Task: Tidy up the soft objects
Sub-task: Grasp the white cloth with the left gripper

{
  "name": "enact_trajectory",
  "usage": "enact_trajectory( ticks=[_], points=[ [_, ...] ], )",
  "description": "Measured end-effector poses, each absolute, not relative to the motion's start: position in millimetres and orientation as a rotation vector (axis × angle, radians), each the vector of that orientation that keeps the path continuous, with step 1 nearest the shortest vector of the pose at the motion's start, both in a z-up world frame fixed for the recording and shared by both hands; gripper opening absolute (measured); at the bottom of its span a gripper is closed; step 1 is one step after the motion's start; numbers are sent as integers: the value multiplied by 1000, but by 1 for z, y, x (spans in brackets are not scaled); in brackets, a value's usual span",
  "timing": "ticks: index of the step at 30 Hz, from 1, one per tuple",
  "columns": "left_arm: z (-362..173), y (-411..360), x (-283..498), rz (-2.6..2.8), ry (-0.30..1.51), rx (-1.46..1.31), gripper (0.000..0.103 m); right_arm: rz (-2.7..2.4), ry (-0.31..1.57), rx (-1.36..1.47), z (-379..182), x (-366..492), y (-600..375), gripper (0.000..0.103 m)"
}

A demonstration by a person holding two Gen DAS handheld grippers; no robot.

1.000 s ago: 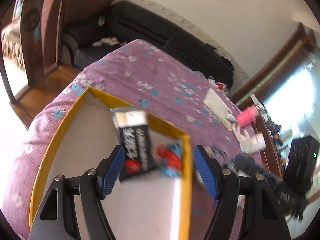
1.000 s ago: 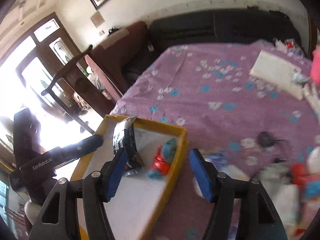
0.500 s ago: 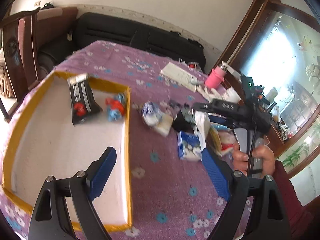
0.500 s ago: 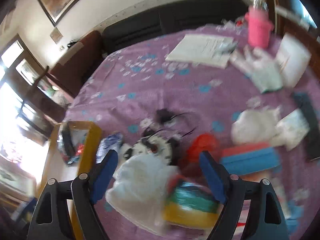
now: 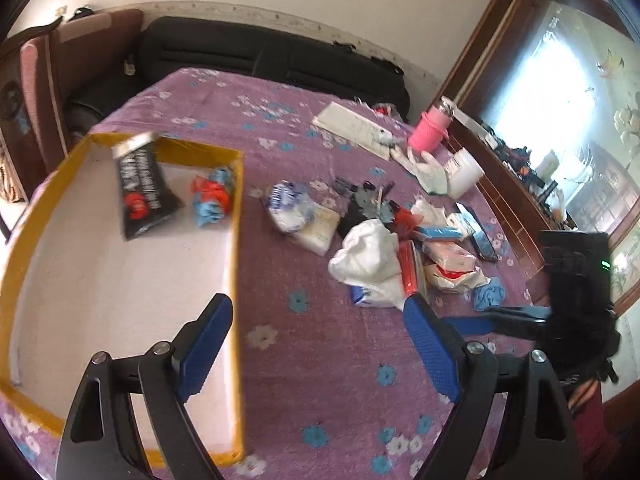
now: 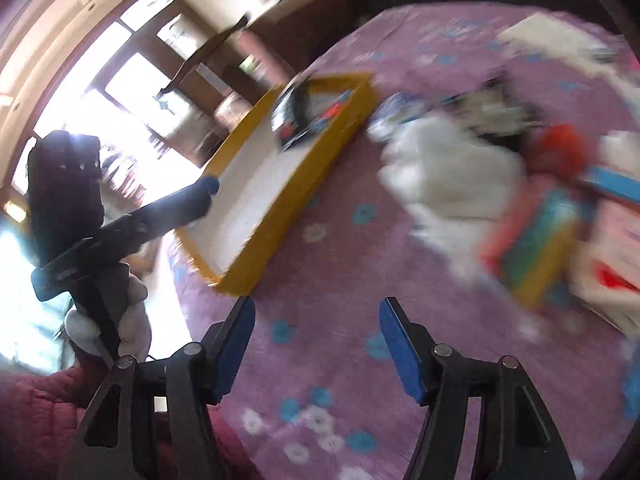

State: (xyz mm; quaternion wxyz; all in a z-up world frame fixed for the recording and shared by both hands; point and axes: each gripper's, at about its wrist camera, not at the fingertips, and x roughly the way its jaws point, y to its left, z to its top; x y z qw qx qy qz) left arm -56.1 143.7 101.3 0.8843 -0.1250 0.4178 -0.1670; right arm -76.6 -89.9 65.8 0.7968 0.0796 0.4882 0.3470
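Both your grippers are empty right now. The left gripper (image 5: pixel 318 346) has its jaws spread wide at the bottom of the frame, one blue pad over the near edge of the yellow-rimmed tray (image 5: pixel 236 216). In the tray's far end, upper left, sit the black packet (image 5: pixel 142 190) and the red-and-blue bundle (image 5: pixel 212 198) just beside it. The pile of soft stuff, white bag (image 5: pixel 370 256) included, lies centre right on the purple floral cloth (image 5: pixel 312 344). The right gripper (image 6: pixel 316 344) is wide too, over bare cloth; that view's blurry.
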Motion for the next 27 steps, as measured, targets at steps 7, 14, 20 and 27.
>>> enact_trajectory(
  ticks=[7,14,20,27],
  points=[
    [85,93,7,-322,885,-229,86,510,985,261,67,-93,-157,80],
    [55,29,34,-309,916,31,86,347,915,348,72,-102,-215,80],
    [52,22,4,-433,986,64,10,214,886,454,64,-103,-271,79],
    [77,48,-42,-522,941,-23,11,136,899,513,48,-97,-291,79]
  ],
)
